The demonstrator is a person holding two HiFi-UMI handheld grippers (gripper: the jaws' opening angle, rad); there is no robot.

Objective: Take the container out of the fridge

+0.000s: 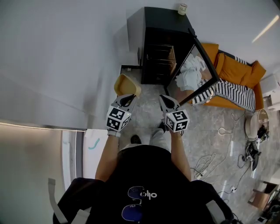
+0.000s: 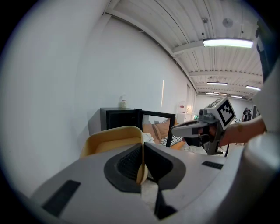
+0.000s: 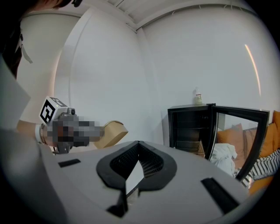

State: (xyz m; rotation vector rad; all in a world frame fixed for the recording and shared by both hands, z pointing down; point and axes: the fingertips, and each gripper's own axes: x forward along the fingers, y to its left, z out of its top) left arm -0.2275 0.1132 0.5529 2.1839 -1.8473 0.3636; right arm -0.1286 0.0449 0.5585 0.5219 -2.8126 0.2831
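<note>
The left gripper has its jaws clamped on the thin rim of a yellow container, which it holds in the air outside the fridge. The black fridge stands ahead of the jaws, its glass door swung open. Just to the right, the right gripper has its jaws together with nothing between them. A small jar sits on top of the fridge, and an orange sofa lies beyond the door.

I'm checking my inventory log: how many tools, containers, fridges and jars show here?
Tools: 2 (left tool, right tool)
Container, held in the left tool: 1
Fridge, door open: 1
Jar on top of the fridge: 1
Total: 5
</note>
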